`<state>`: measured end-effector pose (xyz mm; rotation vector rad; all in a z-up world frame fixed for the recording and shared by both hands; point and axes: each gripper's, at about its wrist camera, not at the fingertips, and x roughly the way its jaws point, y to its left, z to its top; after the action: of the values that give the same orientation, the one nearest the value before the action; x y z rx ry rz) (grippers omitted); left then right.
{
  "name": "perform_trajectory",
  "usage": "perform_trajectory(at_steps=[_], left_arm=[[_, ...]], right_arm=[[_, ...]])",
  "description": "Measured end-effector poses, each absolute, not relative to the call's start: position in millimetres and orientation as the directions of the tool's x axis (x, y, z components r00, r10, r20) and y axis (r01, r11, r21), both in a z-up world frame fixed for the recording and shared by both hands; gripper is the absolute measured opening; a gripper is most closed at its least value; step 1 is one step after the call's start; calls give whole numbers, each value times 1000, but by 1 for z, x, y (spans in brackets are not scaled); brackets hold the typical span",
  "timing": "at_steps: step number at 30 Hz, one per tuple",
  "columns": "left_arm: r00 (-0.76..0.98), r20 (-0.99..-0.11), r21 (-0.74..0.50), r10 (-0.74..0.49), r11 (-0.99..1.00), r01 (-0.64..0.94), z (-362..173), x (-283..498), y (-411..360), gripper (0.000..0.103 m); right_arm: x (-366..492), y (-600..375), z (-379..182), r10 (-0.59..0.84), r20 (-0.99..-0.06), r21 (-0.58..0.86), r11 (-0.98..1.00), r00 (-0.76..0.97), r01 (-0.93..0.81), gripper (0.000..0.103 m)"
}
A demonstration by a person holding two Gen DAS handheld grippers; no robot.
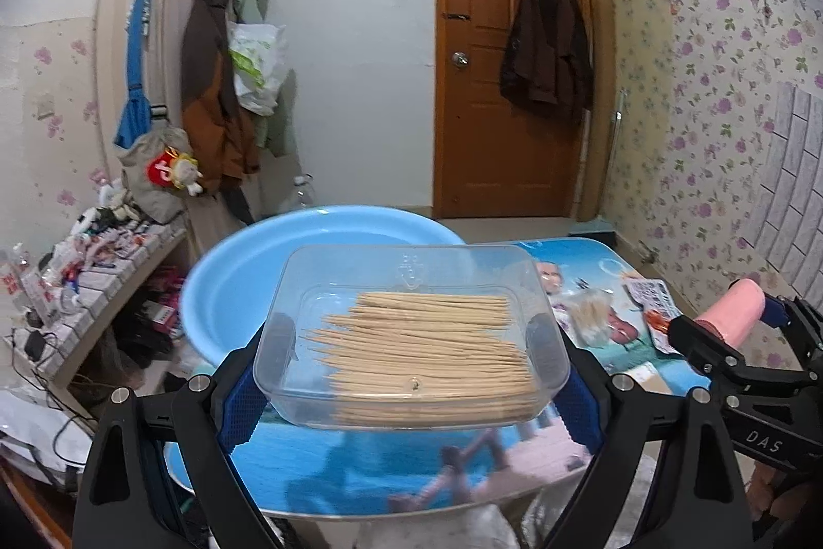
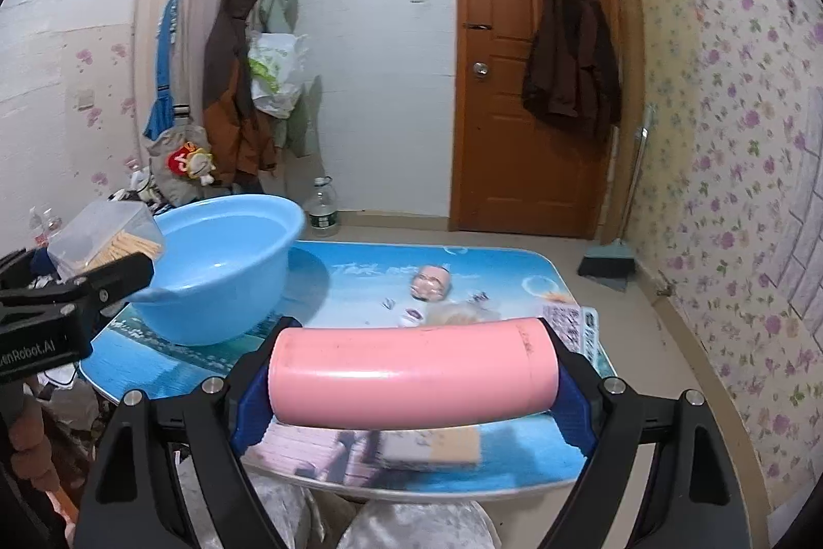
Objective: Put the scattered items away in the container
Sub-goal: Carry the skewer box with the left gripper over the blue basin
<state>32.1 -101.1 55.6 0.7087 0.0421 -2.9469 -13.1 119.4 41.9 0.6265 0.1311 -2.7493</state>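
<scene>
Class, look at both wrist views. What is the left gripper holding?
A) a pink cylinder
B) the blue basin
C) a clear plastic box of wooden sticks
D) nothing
C: the left gripper has its pads on the two ends of the clear plastic box of wooden sticks, lifted above the table; the pink cylinder is in the right gripper.
</scene>
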Motion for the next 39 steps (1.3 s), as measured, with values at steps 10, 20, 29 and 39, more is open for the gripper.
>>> perform_trajectory(at_steps=[10,20,29,39], left_arm=[[-876,-446,6,-186,-979,204,77,32,-162,92],[-871,-435,39,-229,-971,236,91,15,-200,92],[-850,-480,24,-216,-972,234,77,-9,-220,92],[-817,-541,21,-201,-974,226,53,-35,-222,92]], right_arm=[[-23,70,80,-373,-405,-52,-902,-835,429,88],[-52,3,105,-447,-409,-74,-853,-795,517,88],[-85,-48,97,-463,-439,-99,-827,-770,553,88],[-117,-67,72,-436,-493,-92,-834,-753,544,88]])
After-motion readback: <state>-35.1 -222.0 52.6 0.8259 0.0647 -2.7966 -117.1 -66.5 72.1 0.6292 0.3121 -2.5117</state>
